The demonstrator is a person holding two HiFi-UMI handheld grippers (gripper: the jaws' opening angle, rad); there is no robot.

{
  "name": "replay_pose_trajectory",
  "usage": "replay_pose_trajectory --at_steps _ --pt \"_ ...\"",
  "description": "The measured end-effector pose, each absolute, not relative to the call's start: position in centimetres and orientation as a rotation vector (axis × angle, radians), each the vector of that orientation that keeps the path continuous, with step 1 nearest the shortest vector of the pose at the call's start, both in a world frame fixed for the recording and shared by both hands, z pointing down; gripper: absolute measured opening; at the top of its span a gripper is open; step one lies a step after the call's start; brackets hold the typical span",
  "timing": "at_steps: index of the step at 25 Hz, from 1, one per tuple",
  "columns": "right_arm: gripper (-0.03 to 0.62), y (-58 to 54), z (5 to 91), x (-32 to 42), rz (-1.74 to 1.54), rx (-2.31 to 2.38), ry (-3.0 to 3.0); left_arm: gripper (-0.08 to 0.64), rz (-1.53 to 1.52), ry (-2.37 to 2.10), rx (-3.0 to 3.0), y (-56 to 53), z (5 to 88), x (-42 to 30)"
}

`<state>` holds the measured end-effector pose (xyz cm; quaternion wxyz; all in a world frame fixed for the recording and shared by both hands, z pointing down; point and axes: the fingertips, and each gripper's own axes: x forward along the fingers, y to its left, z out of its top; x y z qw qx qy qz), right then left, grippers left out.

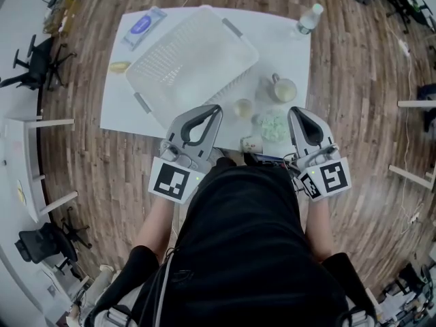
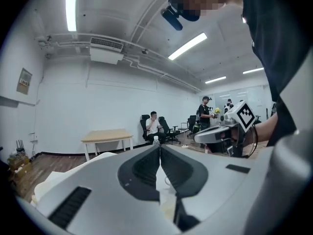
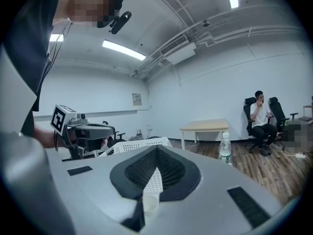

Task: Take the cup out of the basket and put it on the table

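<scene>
Water bottle (image 1: 308, 18), blue wipes pack (image 1: 144, 26), black office chair (image 1: 37, 63), wood floor (image 1: 354, 67)

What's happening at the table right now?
A person holds both tools above the near edge of the white table. The left tongs and right tongs are shut and empty. The white perforated plastic basket sits on the table; a pale handled mug and a small cream cup stand beside it.

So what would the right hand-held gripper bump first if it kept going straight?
Probably the white basket: its mesh shows just beyond the shut right hand-held gripper. A small cup sits nearer but lower, so the gripper may pass over it.
</scene>
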<state>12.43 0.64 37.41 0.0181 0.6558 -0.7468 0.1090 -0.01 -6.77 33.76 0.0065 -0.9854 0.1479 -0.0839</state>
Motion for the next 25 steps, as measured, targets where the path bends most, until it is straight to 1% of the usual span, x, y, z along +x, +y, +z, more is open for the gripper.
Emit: replay_pose_trajectory --at_steps 9,25 --pt "0.023 0.2 35.6 9.6 0.289 1.986 -2.367 0.012 -0.196 0.493 -3.156 -4.8 33.7 -1.3" --pt "0.023 0.1 34.5 8.4 0.263 1.964 -2.404 0.012 -0.194 0.536 -3.151 -4.3 33.7 -2.9"
